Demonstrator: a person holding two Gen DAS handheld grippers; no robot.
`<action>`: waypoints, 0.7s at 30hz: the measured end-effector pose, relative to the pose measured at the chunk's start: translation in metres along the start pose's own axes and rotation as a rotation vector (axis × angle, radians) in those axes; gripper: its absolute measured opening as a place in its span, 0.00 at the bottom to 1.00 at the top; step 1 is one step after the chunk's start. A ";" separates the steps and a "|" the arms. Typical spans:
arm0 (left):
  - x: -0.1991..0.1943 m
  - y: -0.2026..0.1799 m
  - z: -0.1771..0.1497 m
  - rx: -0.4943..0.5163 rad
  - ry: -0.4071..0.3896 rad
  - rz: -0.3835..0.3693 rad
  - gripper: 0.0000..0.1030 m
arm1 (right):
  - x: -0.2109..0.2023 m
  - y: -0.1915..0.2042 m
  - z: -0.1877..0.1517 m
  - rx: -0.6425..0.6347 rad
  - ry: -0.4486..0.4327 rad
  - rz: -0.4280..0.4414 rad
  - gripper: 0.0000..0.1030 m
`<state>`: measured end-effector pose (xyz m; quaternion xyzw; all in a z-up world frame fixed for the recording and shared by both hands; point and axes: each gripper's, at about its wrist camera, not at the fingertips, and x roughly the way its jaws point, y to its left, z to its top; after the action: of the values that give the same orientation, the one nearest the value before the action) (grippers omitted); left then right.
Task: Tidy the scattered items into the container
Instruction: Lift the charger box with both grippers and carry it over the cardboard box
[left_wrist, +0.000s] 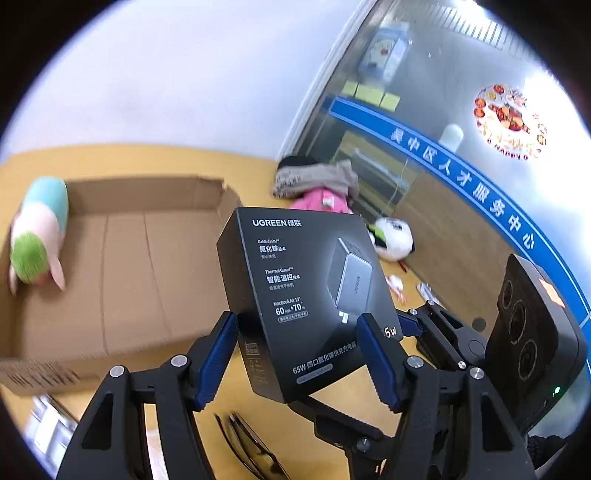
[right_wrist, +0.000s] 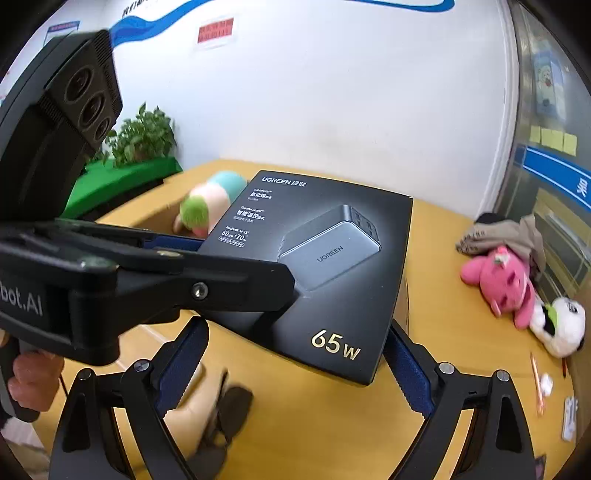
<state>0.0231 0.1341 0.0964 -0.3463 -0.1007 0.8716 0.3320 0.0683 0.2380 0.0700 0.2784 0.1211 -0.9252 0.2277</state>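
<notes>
A black UGREEN charger box (left_wrist: 295, 280) hangs tilted above the yellow table, held by both grippers. My left gripper (left_wrist: 297, 321) is shut on its narrow sides, blue pads pressing from both sides. My right gripper (right_wrist: 295, 328) spans the box (right_wrist: 332, 266) across its wide face, its pads against the two edges. In the right wrist view the left gripper (right_wrist: 240, 258) reaches in from the left and clamps the box's near corner. An open cardboard box (left_wrist: 140, 192) lies behind and to the left, with a pastel plush (left_wrist: 37, 236) inside it at its left end.
A pink plush (right_wrist: 502, 284), a panda plush (right_wrist: 561, 325) and a grey garment (right_wrist: 506, 232) lie at the table's right. Pens and small packets (right_wrist: 537, 384) sit near the right edge. Dark glasses (left_wrist: 251, 446) lie under the grippers. A potted plant (right_wrist: 144, 136) stands beyond the left.
</notes>
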 end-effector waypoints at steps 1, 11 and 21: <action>-0.003 0.001 0.005 0.004 -0.011 0.005 0.63 | 0.000 0.002 0.008 -0.002 -0.008 0.005 0.93; -0.051 0.019 0.064 0.024 -0.106 0.058 0.63 | 0.001 0.020 0.090 -0.031 -0.091 0.054 0.93; -0.065 0.039 0.116 0.060 -0.144 0.105 0.63 | 0.017 0.027 0.156 -0.038 -0.127 0.079 0.93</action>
<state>-0.0393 0.0688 0.2017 -0.2775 -0.0797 0.9130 0.2882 -0.0032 0.1533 0.1847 0.2192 0.1131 -0.9289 0.2764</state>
